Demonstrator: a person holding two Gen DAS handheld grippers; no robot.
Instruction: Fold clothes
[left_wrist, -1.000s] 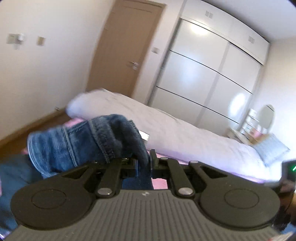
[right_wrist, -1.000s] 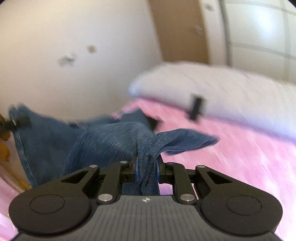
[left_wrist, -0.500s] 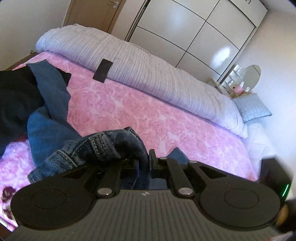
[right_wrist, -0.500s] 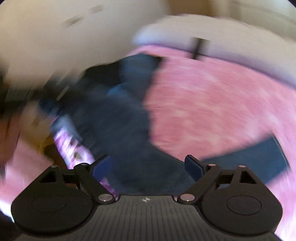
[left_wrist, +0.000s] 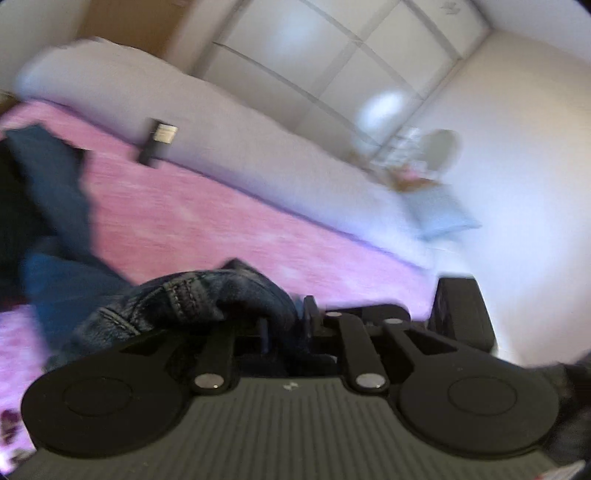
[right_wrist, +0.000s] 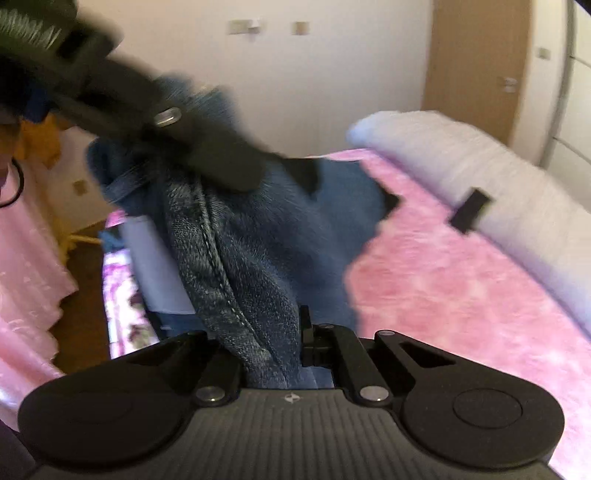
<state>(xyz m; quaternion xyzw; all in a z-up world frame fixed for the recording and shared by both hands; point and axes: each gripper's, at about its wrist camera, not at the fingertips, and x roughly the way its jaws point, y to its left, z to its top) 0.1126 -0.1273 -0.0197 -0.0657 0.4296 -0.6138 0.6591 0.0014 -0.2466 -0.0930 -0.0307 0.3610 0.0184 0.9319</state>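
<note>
Holding the jeans (right_wrist: 236, 266) up off the pink bedspread (right_wrist: 461, 295) with both tongs right now. My left gripper (left_wrist: 286, 325) is pinched tight on a bunched seam, denim heaped over its left finger. My right gripper (right_wrist: 273, 343) is clamped on a stitched edge that climbs up and left to the other tong at the top of its view. More dark denim lies far left on the bed. Nothing readable anywhere, just a tiny logo mark on each tong.
</note>
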